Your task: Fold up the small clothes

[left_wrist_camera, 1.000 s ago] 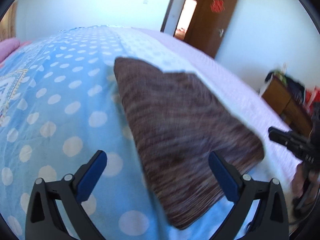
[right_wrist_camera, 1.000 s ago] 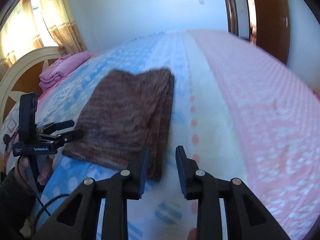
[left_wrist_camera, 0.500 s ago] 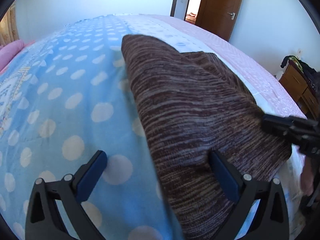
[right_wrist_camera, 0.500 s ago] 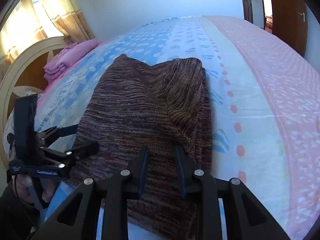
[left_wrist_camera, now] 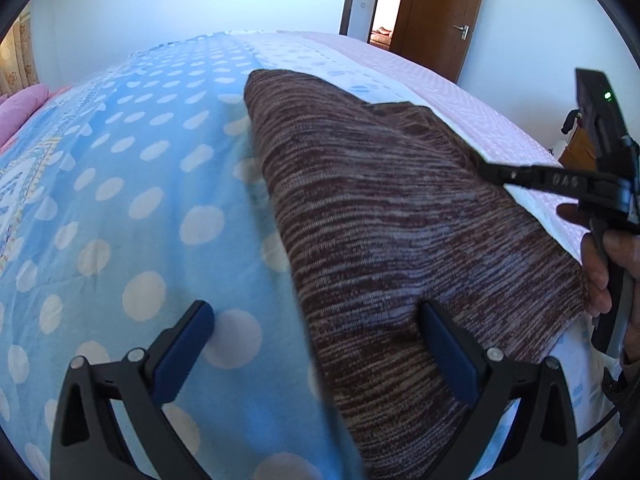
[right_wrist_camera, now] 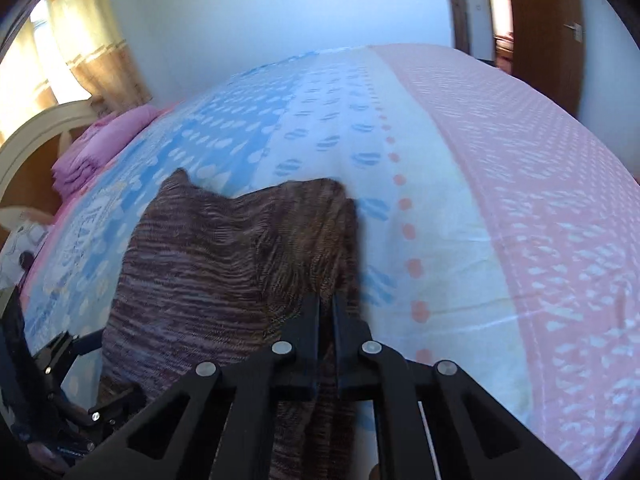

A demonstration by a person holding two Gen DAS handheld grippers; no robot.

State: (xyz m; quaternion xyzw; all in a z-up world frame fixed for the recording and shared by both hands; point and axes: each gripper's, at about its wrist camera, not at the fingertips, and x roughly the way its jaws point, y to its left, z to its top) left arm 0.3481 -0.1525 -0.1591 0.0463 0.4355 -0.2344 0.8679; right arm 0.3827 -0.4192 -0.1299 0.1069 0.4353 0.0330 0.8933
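Observation:
A brown striped knit garment (left_wrist_camera: 380,200) lies folded on the bed's blue polka-dot sheet (left_wrist_camera: 132,208). My left gripper (left_wrist_camera: 314,312) is open wide, straddling the garment's near left edge: one blue pad is over the sheet, the other over the knit. My right gripper (right_wrist_camera: 327,300) has its jaws closing to a narrow slit on the garment's (right_wrist_camera: 224,248) right folded edge, with fabric pinched between the fingers. In the left wrist view the right gripper (left_wrist_camera: 486,170) reaches in from the right, held by a hand (left_wrist_camera: 600,272). The left gripper (right_wrist_camera: 120,362) shows at lower left in the right wrist view.
The bed cover turns white, then pink (right_wrist_camera: 540,200) to the garment's right. Folded pink bedding (right_wrist_camera: 100,148) lies by a curved headboard (right_wrist_camera: 36,140). A brown door (left_wrist_camera: 444,20) and a wooden cabinet (left_wrist_camera: 576,148) stand beyond the bed.
My right gripper moved forward over the garment's right edge and its jaws closed on the fabric. My left gripper came slightly lower and nearer to the garment's near corner, still open.

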